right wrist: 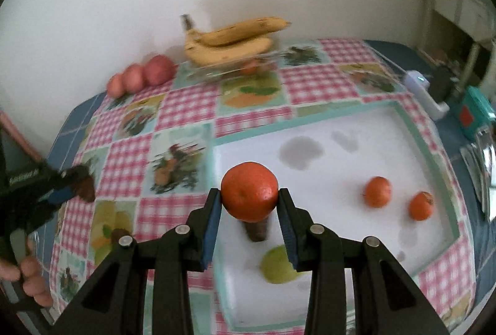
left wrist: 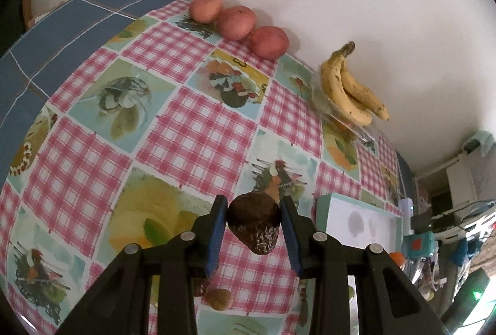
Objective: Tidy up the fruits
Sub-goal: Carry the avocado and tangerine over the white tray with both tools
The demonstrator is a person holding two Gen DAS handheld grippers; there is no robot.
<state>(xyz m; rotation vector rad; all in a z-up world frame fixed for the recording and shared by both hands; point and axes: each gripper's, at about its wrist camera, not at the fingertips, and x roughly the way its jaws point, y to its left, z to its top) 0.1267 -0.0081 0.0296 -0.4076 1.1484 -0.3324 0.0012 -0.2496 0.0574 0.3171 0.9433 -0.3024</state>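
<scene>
My left gripper (left wrist: 253,205) is shut on a dark brown wrinkled fruit (left wrist: 254,223) and holds it above the checked tablecloth (left wrist: 192,130). In the right wrist view the same left gripper (right wrist: 81,184) shows at the left edge, with a hand (right wrist: 31,279) behind it. My right gripper (right wrist: 249,195) is shut on an orange mandarin (right wrist: 249,190) over the white tray (right wrist: 341,121). Two more mandarins (right wrist: 377,191) (right wrist: 421,206), a green fruit (right wrist: 279,265) and a dark brown fruit (right wrist: 256,229) lie in that tray.
Three red apples (left wrist: 236,22) line the wall at the back. Bananas (left wrist: 350,87) rest on a clear dish (right wrist: 217,71) with a small mandarin (right wrist: 249,66) under them. A small brown fruit (left wrist: 219,299) lies on the cloth. A white device (right wrist: 424,93) and a teal box (right wrist: 474,114) stand past the tray.
</scene>
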